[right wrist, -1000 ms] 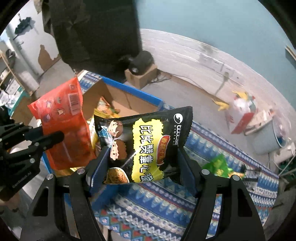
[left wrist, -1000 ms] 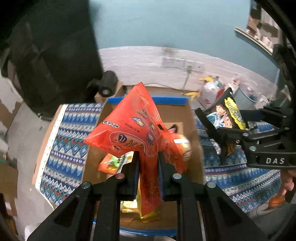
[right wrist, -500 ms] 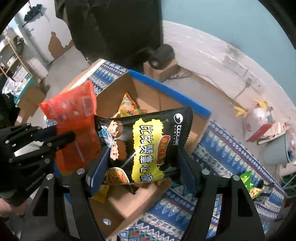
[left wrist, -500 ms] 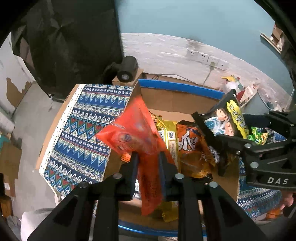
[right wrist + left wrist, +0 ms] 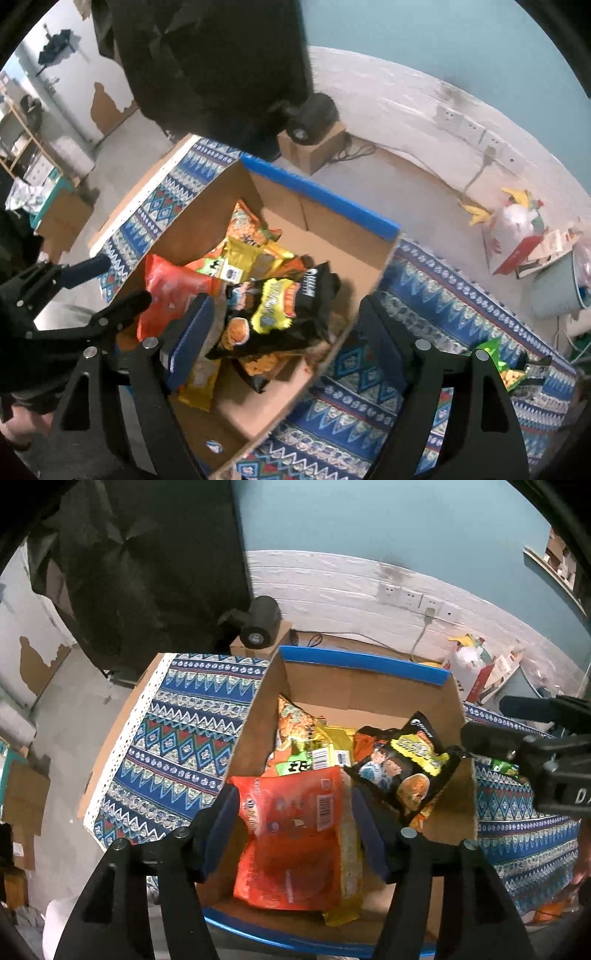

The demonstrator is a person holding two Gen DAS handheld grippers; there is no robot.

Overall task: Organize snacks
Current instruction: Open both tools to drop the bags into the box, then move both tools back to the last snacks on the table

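Note:
A cardboard box with blue edges stands on the patterned cloth and holds several snack bags. A red snack bag lies in its near part, under my open left gripper. A black and yellow snack bag lies in the box on the right. In the right wrist view the black bag rests on orange and yellow bags, below my open right gripper. The red bag and the left gripper show at the left there.
The patterned blue cloth covers the table on both sides of the box. A green snack bag lies on the cloth at the right. A black device on a small carton sits on the floor behind. A plastic bag and bin stand by the wall.
Both grippers have opened and let go of their bags. The red bag and the black bag now lie in the box.

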